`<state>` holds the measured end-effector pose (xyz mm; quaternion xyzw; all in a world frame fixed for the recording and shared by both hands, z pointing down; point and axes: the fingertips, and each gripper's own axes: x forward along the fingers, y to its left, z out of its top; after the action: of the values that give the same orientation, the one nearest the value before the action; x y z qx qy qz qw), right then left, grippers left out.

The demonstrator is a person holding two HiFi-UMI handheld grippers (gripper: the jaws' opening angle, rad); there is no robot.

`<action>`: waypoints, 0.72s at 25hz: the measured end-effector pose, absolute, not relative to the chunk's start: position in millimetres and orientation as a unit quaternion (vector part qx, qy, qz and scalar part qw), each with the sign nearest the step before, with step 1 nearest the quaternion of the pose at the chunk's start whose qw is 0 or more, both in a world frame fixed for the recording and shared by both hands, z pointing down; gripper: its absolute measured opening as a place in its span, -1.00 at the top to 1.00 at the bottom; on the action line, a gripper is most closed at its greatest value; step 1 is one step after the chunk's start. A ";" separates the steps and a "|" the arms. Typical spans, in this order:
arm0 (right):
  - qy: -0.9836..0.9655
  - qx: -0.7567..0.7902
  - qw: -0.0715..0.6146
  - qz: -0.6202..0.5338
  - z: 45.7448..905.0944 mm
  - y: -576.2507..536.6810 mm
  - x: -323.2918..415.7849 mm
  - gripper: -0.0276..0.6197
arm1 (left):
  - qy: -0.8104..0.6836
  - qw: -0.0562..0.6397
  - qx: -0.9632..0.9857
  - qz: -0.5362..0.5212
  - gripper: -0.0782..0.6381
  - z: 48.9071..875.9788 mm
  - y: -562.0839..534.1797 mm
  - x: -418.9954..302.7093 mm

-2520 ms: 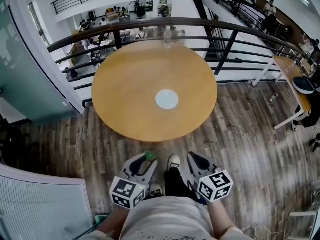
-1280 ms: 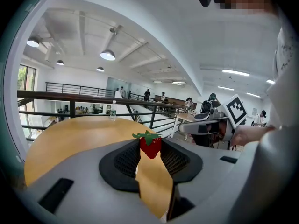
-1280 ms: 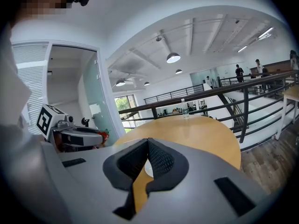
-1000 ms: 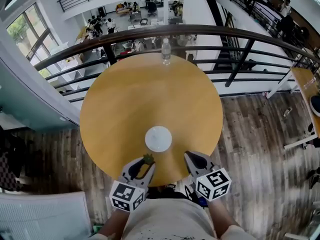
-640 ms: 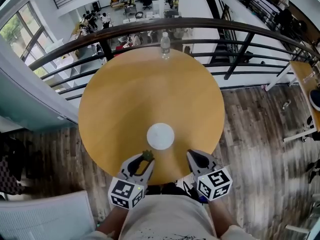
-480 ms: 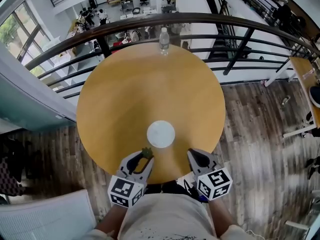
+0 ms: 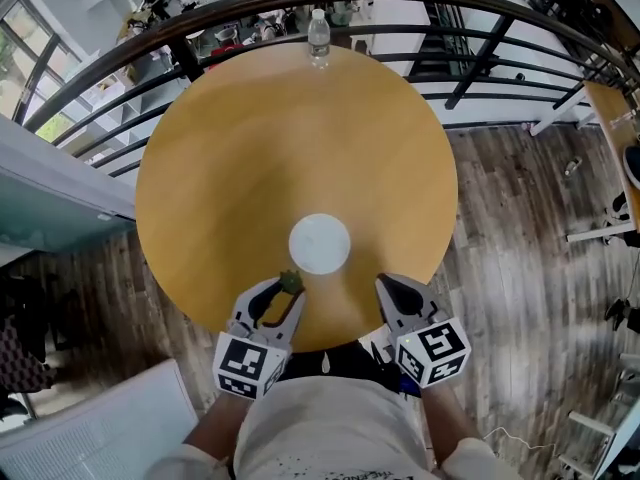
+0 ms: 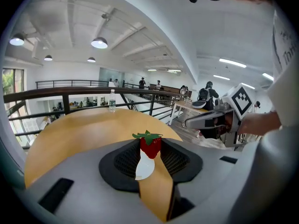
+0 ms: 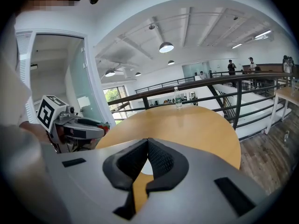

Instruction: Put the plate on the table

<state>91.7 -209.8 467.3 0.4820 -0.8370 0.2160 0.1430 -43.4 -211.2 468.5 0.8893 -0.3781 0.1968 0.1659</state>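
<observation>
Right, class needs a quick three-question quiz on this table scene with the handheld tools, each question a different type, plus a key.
1. True or false: the left tool grips a strawberry.
2. Where is the plate? A) on the table; B) on the floor; C) on the railing.
3. What stands at the table's far edge?

Key: 1 true. 2 A. 3 a water bottle.
</observation>
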 end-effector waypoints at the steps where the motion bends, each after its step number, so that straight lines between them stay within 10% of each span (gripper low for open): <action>1: -0.836 0.483 0.145 0.216 470.2 -212.1 92.6 0.85 | -0.377 0.157 0.890 0.204 0.37 470.8 -213.2 -42.9; 18: -0.822 0.487 0.153 0.250 518.4 -247.5 88.8 0.85 | -0.366 0.207 0.880 0.220 0.37 527.8 -259.8 -37.0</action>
<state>88.8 -247.5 518.4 0.4875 -0.8225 0.2501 0.1528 -37.0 -259.8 527.8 0.8801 -0.3662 0.2198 0.2074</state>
